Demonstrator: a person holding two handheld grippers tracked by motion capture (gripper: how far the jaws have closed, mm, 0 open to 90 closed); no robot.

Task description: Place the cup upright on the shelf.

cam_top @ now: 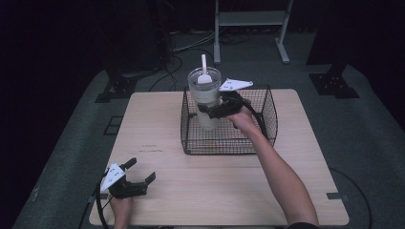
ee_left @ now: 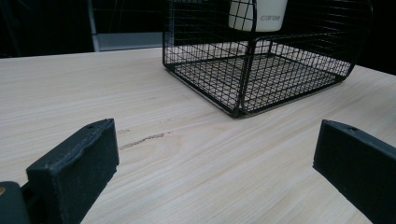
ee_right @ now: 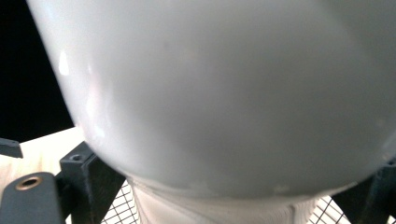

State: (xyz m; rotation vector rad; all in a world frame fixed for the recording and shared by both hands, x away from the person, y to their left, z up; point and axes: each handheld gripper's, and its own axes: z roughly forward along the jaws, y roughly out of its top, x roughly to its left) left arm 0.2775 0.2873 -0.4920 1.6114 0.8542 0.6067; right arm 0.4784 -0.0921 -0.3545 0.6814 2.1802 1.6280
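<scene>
Carefully keep the right gripper clamped on the cup, level above the basket, while the left gripper rests open on the desk

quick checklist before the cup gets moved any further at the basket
1. Right claw shut on the cup: ok.
2. Cup upright: ok.
3. Cup bottom clear of the basket floor: ok, the left gripper view shows it above the mesh.
4. Spoon sitting steady in the cup: cannot tell.
5. Left claw open and apart from the basket, low near the table edge: ok.
</scene>
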